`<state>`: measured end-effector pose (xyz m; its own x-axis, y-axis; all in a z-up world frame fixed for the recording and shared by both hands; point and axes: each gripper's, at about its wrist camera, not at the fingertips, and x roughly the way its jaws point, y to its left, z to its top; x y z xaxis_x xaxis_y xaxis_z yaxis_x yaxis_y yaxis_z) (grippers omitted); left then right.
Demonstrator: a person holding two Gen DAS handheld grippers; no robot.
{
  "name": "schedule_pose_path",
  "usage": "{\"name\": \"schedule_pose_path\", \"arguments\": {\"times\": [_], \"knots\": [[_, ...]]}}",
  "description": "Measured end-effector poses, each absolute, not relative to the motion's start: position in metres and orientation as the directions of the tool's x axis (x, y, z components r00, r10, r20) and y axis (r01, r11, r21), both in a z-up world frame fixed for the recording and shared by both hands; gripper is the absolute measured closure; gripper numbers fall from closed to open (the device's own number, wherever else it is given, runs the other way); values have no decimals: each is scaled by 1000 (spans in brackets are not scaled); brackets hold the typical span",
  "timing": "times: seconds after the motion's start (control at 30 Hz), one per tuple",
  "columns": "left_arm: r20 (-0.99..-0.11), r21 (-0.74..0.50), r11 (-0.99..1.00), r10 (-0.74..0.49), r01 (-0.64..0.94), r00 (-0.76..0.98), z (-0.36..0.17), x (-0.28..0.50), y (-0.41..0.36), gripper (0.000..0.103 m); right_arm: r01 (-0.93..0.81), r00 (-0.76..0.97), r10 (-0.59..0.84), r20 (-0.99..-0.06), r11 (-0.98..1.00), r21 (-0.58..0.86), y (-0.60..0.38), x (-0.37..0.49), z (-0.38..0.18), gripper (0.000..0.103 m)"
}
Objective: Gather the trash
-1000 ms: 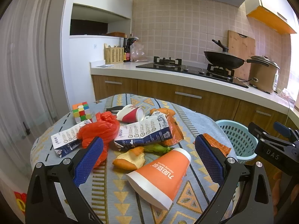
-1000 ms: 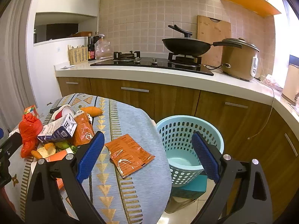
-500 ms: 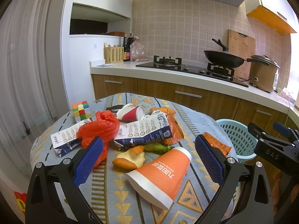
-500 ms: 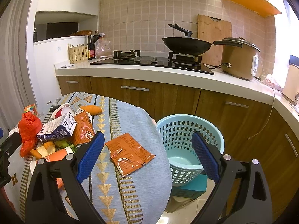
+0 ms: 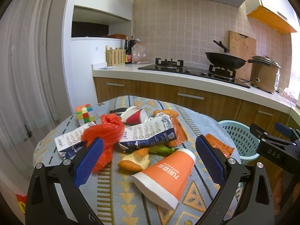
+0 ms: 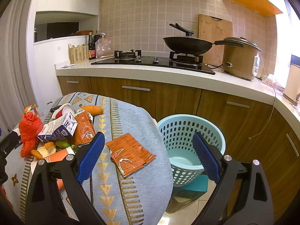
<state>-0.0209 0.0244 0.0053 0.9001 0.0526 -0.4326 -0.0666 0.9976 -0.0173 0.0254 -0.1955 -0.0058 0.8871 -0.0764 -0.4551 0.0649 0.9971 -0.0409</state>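
Because both the left gripper (image 5: 149, 160) and the right gripper (image 6: 147, 156) hover with jaws spread wide and empty, the risk lies ahead — the tipped orange cup (image 5: 166, 174) may roll or crush under a pinch, and the flat orange wrapper (image 6: 130, 153) may slide off the near right edge. The trash sits heaped on the patterned cloth of a round table (image 6: 120, 196), with the blue basket (image 6: 189, 142) low on the right beside it — a kitchen counter (image 6: 168, 73) with a wok lies beyond.
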Motion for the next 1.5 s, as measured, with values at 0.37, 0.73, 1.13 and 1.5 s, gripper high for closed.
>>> {"name": "schedule_pose_path", "arguments": {"times": [0.37,0.73,1.13,1.5], "knots": [[-514,-106,991,-128,85,848,-14,-26,62,8,-25,844,-2,-537,999,-43,-186,39,-28,68],[-677,-217,960,-279,178,681,-72,-2,46,25,-93,783,97,-615,995,38,-193,70,-69,41],[-694,-393,900,-424,187,582,-101,33,25,83,-153,703,124,-700,988,20,-189,112,-92,27],[-647,-345,899,-437,271,625,-76,24,-5,101,-184,634,123,-763,983,5,-182,141,-110,37]]}}
